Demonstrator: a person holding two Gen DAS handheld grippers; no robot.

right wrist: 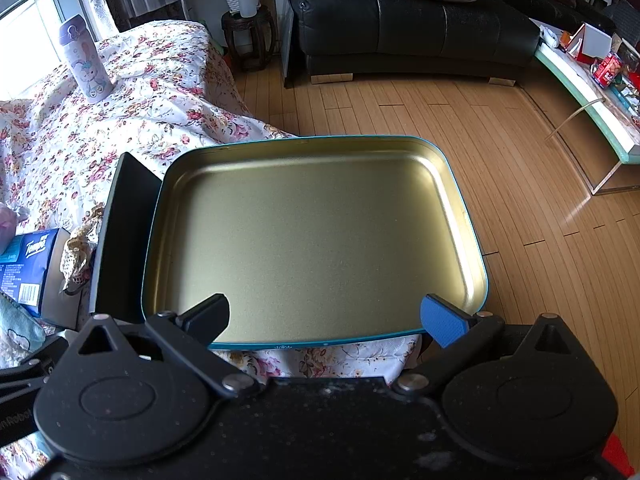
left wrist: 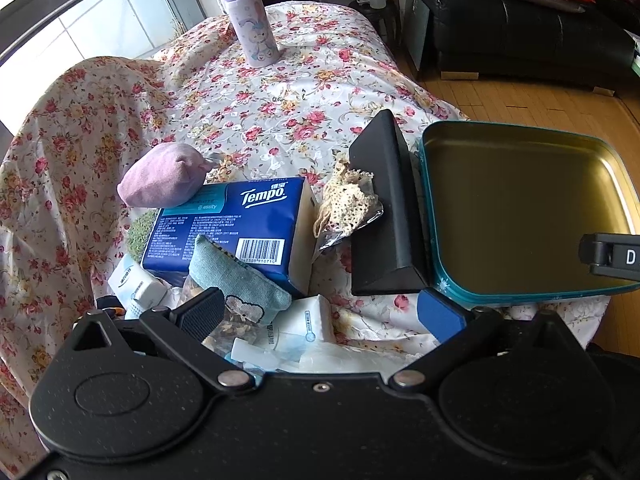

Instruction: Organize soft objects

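A pile of soft things lies on the flowered cloth: a pink pouch [left wrist: 164, 178], a blue Tempo tissue pack [left wrist: 236, 226], a teal fabric sachet [left wrist: 240, 280], a lace piece in plastic [left wrist: 348, 200] and white tissue packets [left wrist: 304, 324]. My left gripper [left wrist: 320, 312] is open, low over the pile, its black finger beside the teal sachet. An empty teal tin with a gold inside [right wrist: 312, 236] sits at the table's right edge. My right gripper [right wrist: 324, 320] is open and empty at the tin's near rim.
A black wedge-shaped box [left wrist: 384, 208] stands between the pile and the tin [left wrist: 528, 208]. A lilac bottle [left wrist: 250, 20] stands at the back of the table. Wooden floor [right wrist: 520, 140], a black sofa [right wrist: 400, 28] and a glass table lie to the right.
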